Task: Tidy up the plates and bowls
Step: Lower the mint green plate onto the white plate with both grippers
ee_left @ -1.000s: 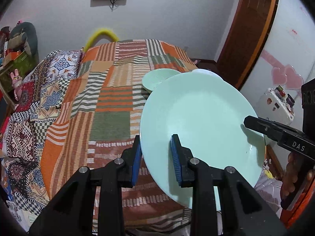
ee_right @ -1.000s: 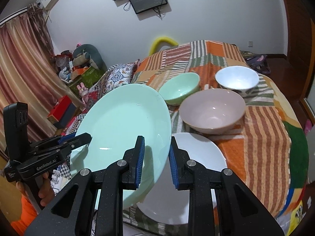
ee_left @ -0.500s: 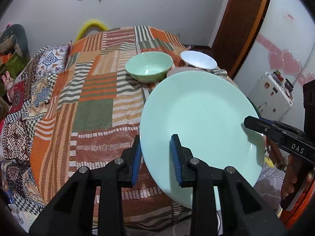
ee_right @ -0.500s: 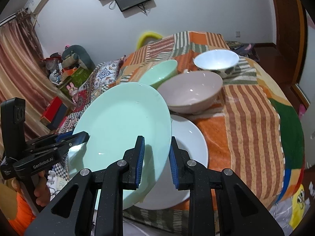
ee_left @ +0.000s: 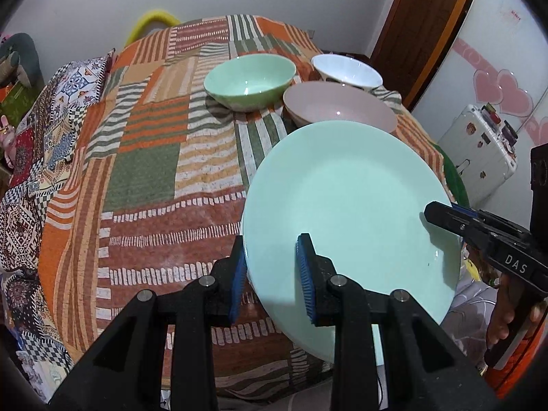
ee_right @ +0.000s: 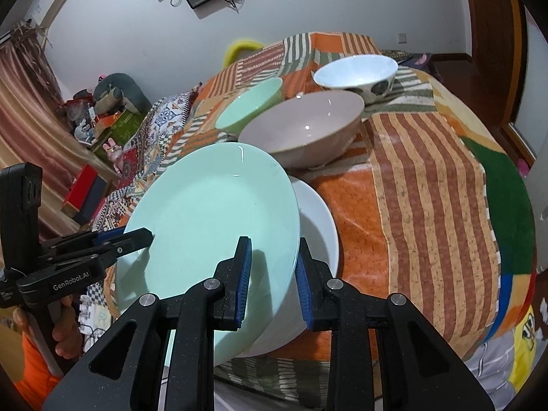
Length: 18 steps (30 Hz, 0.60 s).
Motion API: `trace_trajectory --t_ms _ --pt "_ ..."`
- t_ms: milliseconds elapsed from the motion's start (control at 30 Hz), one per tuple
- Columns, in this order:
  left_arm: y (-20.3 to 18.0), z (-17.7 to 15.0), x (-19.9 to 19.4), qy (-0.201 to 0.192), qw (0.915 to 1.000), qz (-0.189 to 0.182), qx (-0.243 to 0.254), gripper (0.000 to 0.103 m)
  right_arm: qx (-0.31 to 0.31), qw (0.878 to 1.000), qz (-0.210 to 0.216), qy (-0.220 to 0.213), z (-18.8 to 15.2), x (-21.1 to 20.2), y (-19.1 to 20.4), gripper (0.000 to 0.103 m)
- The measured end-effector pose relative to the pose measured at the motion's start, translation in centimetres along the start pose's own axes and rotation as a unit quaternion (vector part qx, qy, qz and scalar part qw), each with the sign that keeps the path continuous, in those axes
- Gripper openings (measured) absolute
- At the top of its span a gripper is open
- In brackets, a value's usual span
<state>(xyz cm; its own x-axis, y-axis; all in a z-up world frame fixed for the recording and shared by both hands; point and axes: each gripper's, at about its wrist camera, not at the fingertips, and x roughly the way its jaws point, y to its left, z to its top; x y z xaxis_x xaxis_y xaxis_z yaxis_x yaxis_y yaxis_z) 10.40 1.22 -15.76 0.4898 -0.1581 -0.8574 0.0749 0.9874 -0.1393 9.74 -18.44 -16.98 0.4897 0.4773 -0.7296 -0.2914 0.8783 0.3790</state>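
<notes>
- Patchwork bedspread (ee_left: 144,157), orange/green/striped, covers a bed that fills the room's middle; white wall far side, wooden door far right.
- Mint plate (ee_left: 349,212) held tilted over the near right corner of the bed, gripped on two opp. edges.
- Left gripper (ee_left: 272,274): blue pads pinch the plate's near-left rim, jaws narrow, one pad on each face of the plate.
- Right gripper (ee_right: 274,274): clamped on the plate's right rim, jaws nearly shut w/ the rim between them. In the left wrist view it enters from the right, black body marked "DAS".
- White plate (ee_right: 320,226) lies flat on the spread directly under the mint plate, mostly covered; only its right part shows. Can't tell if the two touch.
- Pink bowl (ee_right: 304,130) sits just beyond the plates, upright, close to the white plate's far edge.
- Green bowl (ee_left: 250,80) further back, to the left, just beside the pink bowl.
- White bowl (ee_left: 346,70) far right, dark pattern outside, just behind the pink bowl.
- Person's fingers wrap each gripper handle; orange sleeve near left in the right wrist view.
</notes>
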Motion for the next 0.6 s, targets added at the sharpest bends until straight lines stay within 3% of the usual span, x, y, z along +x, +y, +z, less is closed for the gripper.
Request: trace_trajectory --t_ms 600 --pt "0.3 -0.3 3.7 0.059 0.9981 -0.001 -0.019 0.029 0.019 0.999 0.003 0.037 -0.7 2.0 -1.5 0.024"
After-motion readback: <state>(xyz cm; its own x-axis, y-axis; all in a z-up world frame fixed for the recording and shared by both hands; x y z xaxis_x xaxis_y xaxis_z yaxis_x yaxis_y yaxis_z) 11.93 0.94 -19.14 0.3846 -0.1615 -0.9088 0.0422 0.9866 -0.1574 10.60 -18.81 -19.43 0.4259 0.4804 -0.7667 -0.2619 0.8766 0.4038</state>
